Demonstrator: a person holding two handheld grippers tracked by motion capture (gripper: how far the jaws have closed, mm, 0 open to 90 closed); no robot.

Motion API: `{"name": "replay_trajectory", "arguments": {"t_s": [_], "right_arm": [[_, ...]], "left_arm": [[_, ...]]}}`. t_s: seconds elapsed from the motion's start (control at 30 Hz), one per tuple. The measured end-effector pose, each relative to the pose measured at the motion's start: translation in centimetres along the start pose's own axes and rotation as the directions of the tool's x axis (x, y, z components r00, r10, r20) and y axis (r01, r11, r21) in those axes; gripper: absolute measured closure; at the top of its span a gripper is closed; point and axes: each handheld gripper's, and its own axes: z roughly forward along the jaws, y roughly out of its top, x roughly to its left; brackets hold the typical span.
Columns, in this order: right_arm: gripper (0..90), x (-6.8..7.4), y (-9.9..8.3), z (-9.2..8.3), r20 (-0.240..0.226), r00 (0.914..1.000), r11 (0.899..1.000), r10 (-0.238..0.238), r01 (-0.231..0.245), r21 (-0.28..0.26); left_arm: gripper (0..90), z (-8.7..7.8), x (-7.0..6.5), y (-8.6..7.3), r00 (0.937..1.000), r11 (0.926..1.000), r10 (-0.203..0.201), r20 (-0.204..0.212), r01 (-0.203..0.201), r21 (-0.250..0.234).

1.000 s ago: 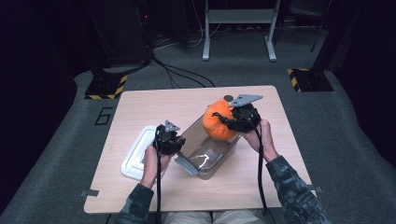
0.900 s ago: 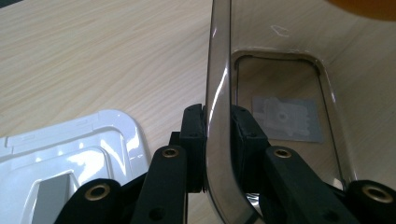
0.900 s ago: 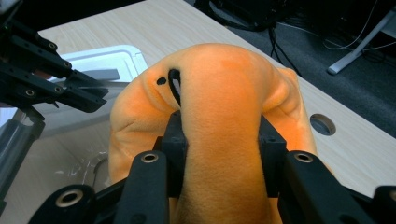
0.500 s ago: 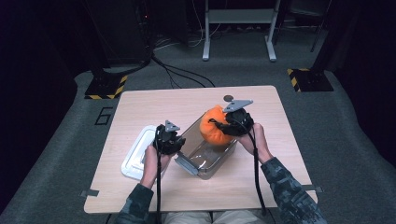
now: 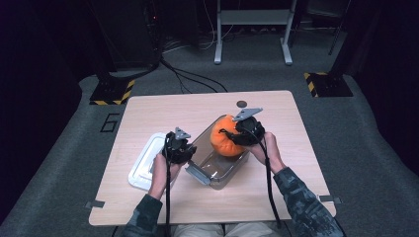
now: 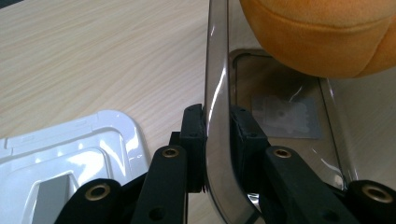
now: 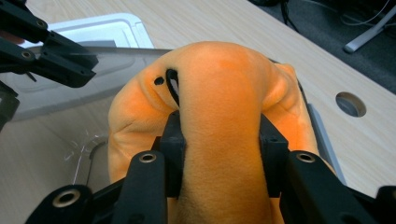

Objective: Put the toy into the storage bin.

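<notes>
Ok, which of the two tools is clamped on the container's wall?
The left tool, pinching the clear container wall; the right tool squeezes the orange plush.

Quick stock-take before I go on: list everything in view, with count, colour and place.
Plush pumpkin: 1, orange, above the far end of the box, pinched by the right gripper.
Box: 1, clear smoky plastic, table centre, left gripper clamped on its near-left wall.
Lid: 1, white, flat on the table left of the box.
Table: 1, light wood, with a round hole near the far edge.
Stand feet: 2, black with yellow stripes, on the grey floor beyond the table.
Left gripper: 1, black, shut on the box wall.
Right gripper: 1, black, shut on the pumpkin.
</notes>
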Motion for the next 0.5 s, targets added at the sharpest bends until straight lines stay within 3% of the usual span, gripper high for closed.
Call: {"name": "replay_trajectory", "arguments": {"t_s": [0.13,0.17,0.5], "right_arm": [[63.0,0.0,-0.2,0.6,-0.007,0.9996,0.999,0.027,-0.027,0.048],[63.0,-0.2,-0.3,0.9,-0.008,1.0000,0.999,0.002,-0.002,0.041],[62.2,-0.1,-0.4,2.0,-0.015,0.9999,0.995,0.000,0.001,0.100]], "left_arm": [[76.8,0.0,0.0,0.0,1.0000,1.0000,0.002,-0.002,-0.002,0.003],[76.8,0.0,0.0,0.0,1.0000,1.0000,0.003,-0.001,-0.003,0.003],[76.7,0.0,0.0,0.1,1.0000,1.0000,0.005,0.001,-0.005,0.006]]}}
